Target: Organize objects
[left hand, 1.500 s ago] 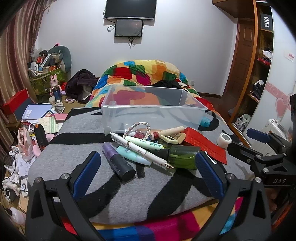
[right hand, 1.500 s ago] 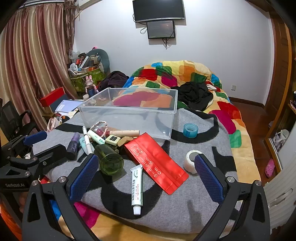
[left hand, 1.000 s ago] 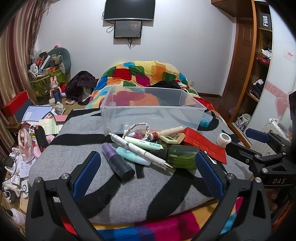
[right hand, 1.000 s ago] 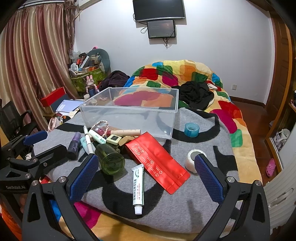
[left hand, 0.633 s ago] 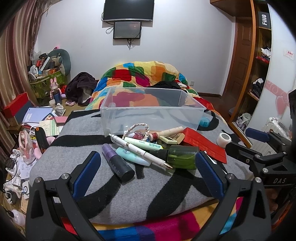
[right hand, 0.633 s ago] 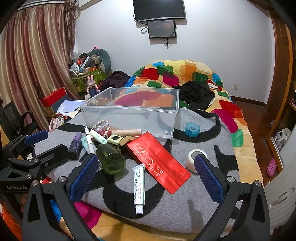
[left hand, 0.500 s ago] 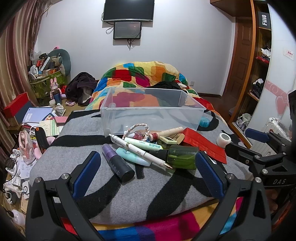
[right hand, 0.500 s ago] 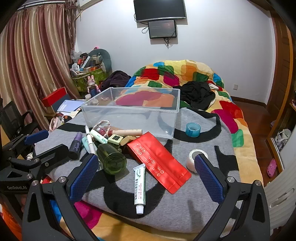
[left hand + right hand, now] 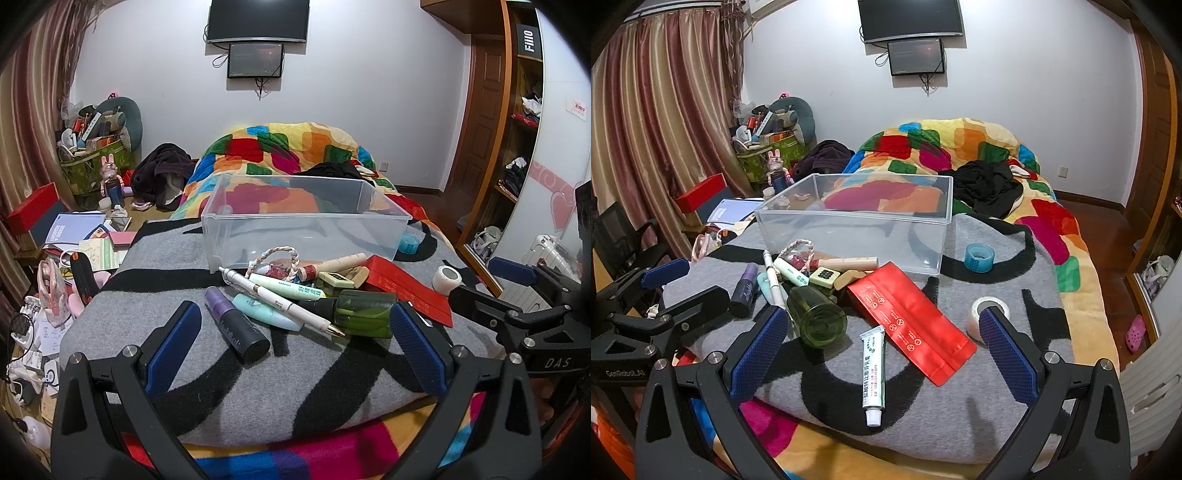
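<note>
clutter: green bottle (image 9: 364, 308), white pen (image 9: 277, 300), red pouch (image 9: 910, 317) on grey blanket (image 9: 236, 384)
bin: clear bin (image 9: 857, 225) behind
left gripper (image 9: 295, 343): released, holding nothing
right gripper (image 9: 881, 345): released, holding nothing

The round teal tape roll (image 9: 409, 243) sits half hidden behind the clear plastic bin (image 9: 306, 221) in the left view. Print on the long red foil pouch (image 9: 910, 317) and the white ointment tube (image 9: 873, 373) — too small to read.
</note>
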Demonstrator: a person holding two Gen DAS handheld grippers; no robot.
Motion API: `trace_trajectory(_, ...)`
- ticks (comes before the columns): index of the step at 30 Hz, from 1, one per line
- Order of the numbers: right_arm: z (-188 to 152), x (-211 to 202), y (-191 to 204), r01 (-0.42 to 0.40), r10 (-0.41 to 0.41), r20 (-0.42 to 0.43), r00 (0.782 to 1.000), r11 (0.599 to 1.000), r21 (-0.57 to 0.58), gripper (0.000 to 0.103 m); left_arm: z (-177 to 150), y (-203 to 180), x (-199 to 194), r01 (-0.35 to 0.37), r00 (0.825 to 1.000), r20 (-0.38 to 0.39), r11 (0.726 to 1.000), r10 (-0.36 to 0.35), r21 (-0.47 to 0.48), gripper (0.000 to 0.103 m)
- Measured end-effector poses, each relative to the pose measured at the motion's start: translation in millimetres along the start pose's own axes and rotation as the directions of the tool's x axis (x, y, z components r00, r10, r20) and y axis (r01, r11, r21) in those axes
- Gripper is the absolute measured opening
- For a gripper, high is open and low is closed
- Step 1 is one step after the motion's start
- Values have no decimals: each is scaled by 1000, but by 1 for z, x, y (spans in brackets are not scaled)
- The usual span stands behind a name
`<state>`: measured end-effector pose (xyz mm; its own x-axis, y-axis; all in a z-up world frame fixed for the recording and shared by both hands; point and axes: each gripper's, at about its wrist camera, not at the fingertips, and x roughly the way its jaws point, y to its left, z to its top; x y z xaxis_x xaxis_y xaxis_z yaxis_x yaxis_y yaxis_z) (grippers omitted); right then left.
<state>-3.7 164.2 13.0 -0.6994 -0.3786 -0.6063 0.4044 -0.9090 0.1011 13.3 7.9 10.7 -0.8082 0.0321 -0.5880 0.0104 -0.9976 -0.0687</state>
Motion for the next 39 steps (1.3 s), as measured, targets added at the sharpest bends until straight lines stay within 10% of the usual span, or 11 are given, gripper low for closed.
trace_trajectory(27,2,3,-16,19,-19,13,1000,1000,20,103,6,25,10,-21,999,-49,999,19,-35,103)
trace_trajectory(31,3,5,-33,48,-49,18,999,998,50,103,8,42,22,-33,995,-92,997,27,-69,83)
trace_trajectory(39,5,22,-72,129,-131,10,991,985,119,101,-1,62,56,-49,982,-189,984,16,-170,76)
